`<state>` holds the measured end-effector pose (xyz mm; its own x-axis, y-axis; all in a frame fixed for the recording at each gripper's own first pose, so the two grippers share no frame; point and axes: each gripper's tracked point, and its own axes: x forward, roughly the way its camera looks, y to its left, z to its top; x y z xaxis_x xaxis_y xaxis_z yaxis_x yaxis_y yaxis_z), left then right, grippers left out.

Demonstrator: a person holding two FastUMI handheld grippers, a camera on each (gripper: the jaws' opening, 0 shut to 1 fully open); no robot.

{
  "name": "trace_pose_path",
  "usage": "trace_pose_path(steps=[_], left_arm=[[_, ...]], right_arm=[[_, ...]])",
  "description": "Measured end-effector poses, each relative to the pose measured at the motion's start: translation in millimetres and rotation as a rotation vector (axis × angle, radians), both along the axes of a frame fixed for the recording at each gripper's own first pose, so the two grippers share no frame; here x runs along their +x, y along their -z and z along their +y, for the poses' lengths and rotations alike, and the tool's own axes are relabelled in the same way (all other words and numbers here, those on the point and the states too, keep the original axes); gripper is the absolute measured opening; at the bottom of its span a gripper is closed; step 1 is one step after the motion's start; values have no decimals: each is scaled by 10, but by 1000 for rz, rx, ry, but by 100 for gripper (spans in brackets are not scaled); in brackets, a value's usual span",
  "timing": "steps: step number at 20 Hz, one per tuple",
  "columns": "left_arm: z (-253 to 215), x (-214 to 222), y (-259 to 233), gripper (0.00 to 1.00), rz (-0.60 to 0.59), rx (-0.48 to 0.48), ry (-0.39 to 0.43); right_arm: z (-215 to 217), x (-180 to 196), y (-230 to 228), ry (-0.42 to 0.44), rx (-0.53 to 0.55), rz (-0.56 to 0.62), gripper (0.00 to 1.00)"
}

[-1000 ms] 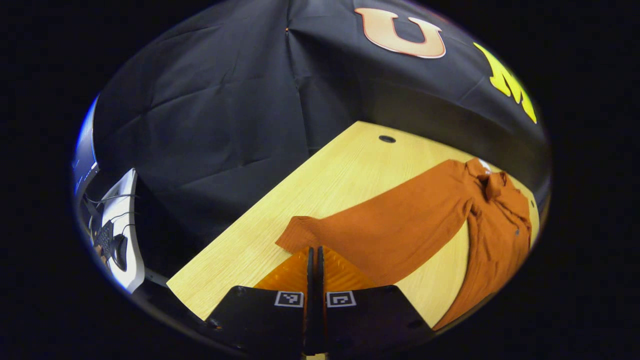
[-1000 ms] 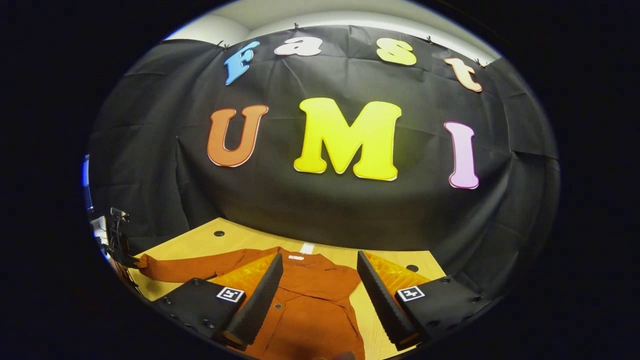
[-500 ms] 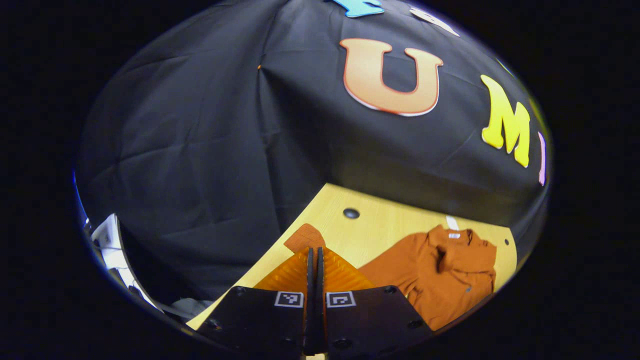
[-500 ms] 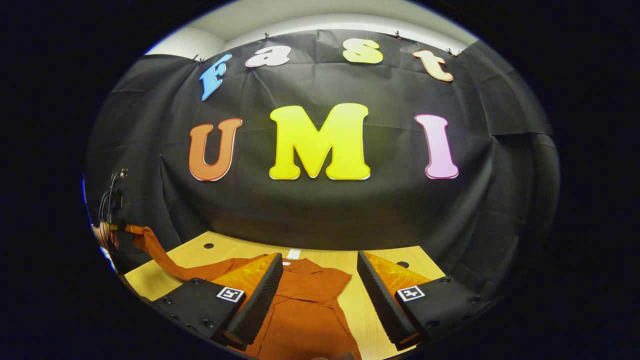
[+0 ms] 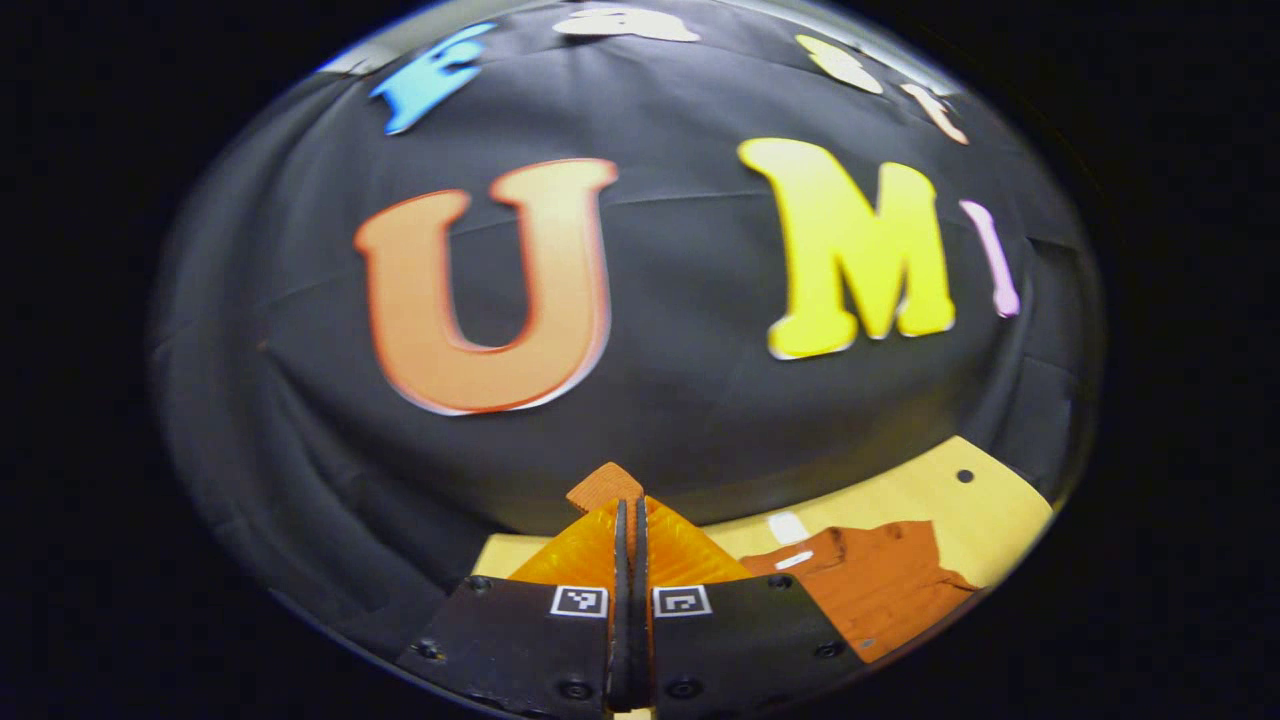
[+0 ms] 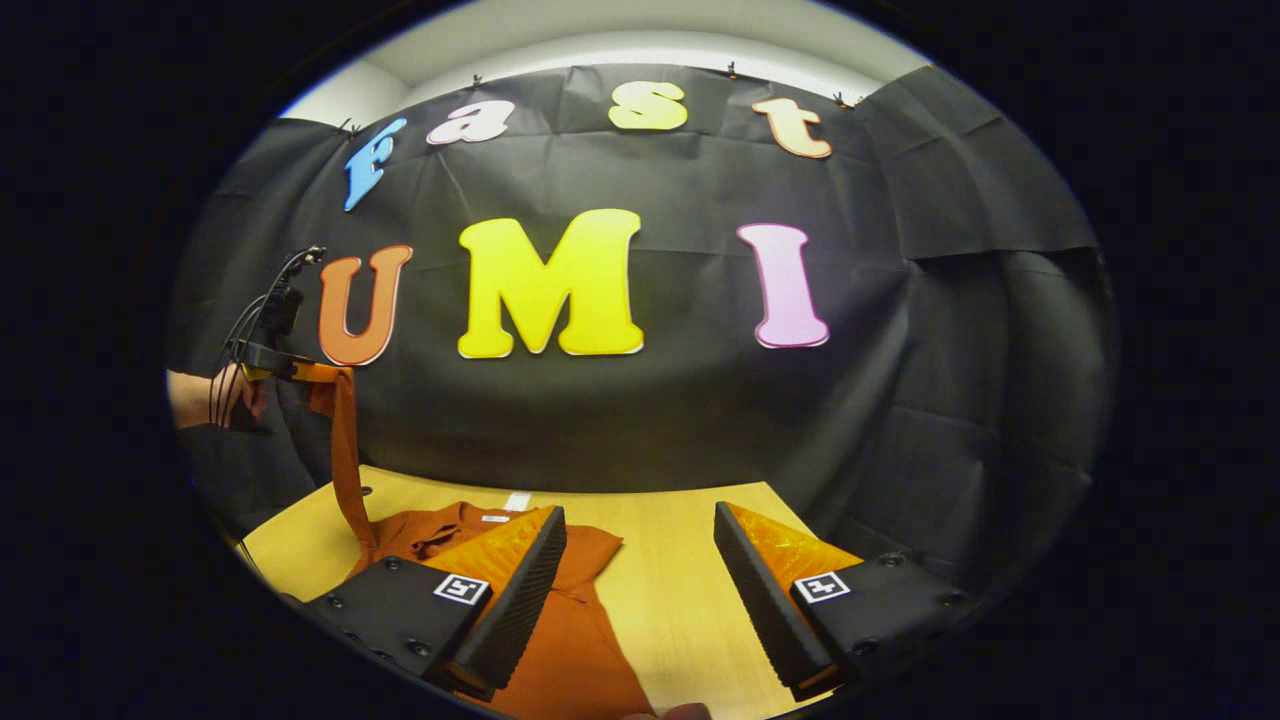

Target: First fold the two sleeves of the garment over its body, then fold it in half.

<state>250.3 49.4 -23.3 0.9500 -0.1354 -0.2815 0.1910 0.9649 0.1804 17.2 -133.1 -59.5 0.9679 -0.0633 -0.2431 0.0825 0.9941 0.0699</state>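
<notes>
Left hand-held gripper (image 5: 628, 515): fingers are pressing together on the cuff end of a sleeve (image 5: 604, 487), a small tab of rust-orange cloth poking out past the fingertips. In the right gripper view this same gripper (image 6: 275, 358) is sitting high at the far left, well above the tabletop, in front of the black cloth wall, with a person's hand (image 6: 215, 398) holding it and thin cables running off it.

Sleeve: in the right gripper view it is hanging as a narrow strip (image 6: 345, 455) from the raised gripper down to the shoulder of the shirt.

Shirt (image 6: 560, 630): rust-orange, collared, lying flat on the left part of the tabletop, collar toward the far edge, body running toward the near edge. In the left gripper view the collar and shoulder part (image 5: 870, 575) is showing low at the right, somewhat blurred.

Right hand-held gripper (image 6: 640, 560): fingers are standing wide apart, pinching nothing, hovering over the near side of the tabletop; its left finger is overlapping the shirt's body in the view, contact cannot be told.

Tabletop (image 6: 680, 560): light wood, bare to the right of the shirt; a small dark hole (image 5: 964, 476) near its far corner.
</notes>
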Motion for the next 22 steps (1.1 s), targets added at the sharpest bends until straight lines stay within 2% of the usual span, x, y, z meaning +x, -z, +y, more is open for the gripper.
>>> trace_pose_path(steps=[4,9,13,18,22], left_arm=[[-1349,25,574,3,101,-11,186],[-2417,-154,1569,3,244,51,305],[-2935,-323,2297,3,363,114,319],[-3208,-292,2924,3,416,209,257],[-3549,-547,2790,9,430,72,294]], right_arm=[[-409,-214,28,79,-33,20,94],[-929,-547,93,195,-62,64,94],[-1169,-748,52,253,-92,73,94],[-1364,-945,92,293,-101,112,94],[-1379,-977,112,294,-102,124,94]])
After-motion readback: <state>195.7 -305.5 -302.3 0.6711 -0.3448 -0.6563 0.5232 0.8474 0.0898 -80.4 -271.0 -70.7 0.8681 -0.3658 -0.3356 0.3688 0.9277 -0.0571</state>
